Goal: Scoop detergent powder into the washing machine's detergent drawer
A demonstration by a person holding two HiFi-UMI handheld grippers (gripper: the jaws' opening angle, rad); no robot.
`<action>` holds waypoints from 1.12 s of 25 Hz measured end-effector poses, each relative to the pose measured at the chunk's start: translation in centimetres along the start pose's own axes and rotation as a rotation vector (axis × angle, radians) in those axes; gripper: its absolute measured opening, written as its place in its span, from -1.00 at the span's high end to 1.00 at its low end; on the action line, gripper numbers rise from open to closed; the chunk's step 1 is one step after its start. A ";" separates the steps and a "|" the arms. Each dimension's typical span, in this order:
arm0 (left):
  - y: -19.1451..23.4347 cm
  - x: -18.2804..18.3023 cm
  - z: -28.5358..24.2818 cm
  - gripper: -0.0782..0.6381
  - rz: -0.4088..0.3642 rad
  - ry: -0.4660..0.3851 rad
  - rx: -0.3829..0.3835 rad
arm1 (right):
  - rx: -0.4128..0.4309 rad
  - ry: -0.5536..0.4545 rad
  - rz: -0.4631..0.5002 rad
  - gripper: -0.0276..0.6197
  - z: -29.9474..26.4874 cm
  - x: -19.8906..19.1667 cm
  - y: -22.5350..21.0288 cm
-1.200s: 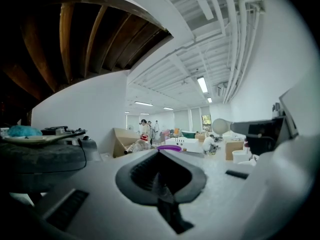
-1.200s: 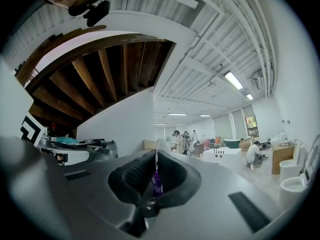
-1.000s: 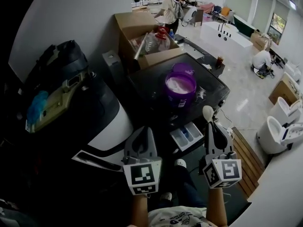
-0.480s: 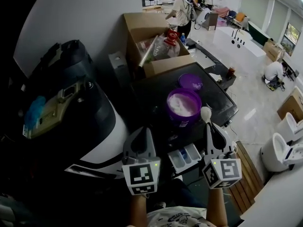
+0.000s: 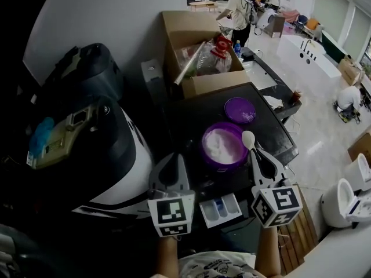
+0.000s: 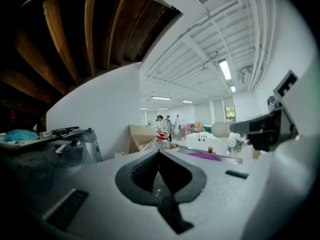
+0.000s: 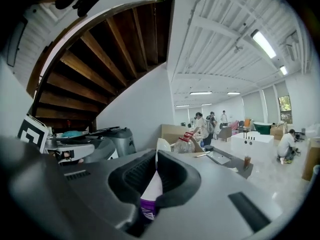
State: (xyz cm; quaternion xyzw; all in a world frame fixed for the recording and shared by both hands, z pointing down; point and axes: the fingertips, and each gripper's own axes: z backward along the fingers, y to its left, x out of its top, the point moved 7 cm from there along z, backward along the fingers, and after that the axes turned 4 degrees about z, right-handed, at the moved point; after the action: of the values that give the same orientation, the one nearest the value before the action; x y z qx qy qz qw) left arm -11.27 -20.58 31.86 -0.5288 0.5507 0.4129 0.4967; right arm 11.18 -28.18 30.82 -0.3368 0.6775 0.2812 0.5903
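An open purple tub (image 5: 223,146) of white detergent powder stands on the washing machine's dark top (image 5: 185,117), its purple lid (image 5: 239,109) lying just behind it. The detergent drawer (image 5: 220,209) is pulled out below the tub, between my two grippers. My right gripper (image 5: 259,155) is shut on the handle of a white scoop (image 5: 248,139), whose bowl hovers at the tub's right rim. In the right gripper view the scoop (image 7: 161,146) sticks up from the shut jaws of the right gripper (image 7: 156,155). My left gripper (image 5: 171,161) is shut and holds nothing, left of the tub; the left gripper (image 6: 159,153) shows only closed pads.
A cardboard box (image 5: 194,30) with plastic bottles stands behind the machine. A bulky black-and-white appliance (image 5: 87,126) fills the left side. People (image 5: 237,7) stand far back. A white bathtub (image 5: 307,54) and toilets (image 5: 342,204) sit on the floor at the right.
Both grippers have moved forward toward the tub. The scoop's bowl went from beside the drawer's right up to the tub's right rim. The left gripper stayed shut.
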 end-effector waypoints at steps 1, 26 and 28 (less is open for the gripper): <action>0.0 0.0 -0.4 0.77 0.001 0.003 0.008 | 0.020 0.021 0.002 0.85 -0.6 -0.1 -0.3; -0.2 -1.2 -6.3 0.77 0.027 0.079 0.111 | 0.434 0.492 -0.011 0.85 -10.5 -3.0 -2.8; -0.1 -1.3 -6.6 0.77 0.023 0.092 0.110 | 0.453 0.509 -0.008 0.85 -10.9 -2.9 -2.6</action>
State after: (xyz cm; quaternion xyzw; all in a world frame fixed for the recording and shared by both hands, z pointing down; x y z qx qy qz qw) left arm -11.97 -26.80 34.27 -0.5128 0.6008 0.3628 0.4945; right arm 6.78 -37.95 35.28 -0.2594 0.8470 0.0280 0.4631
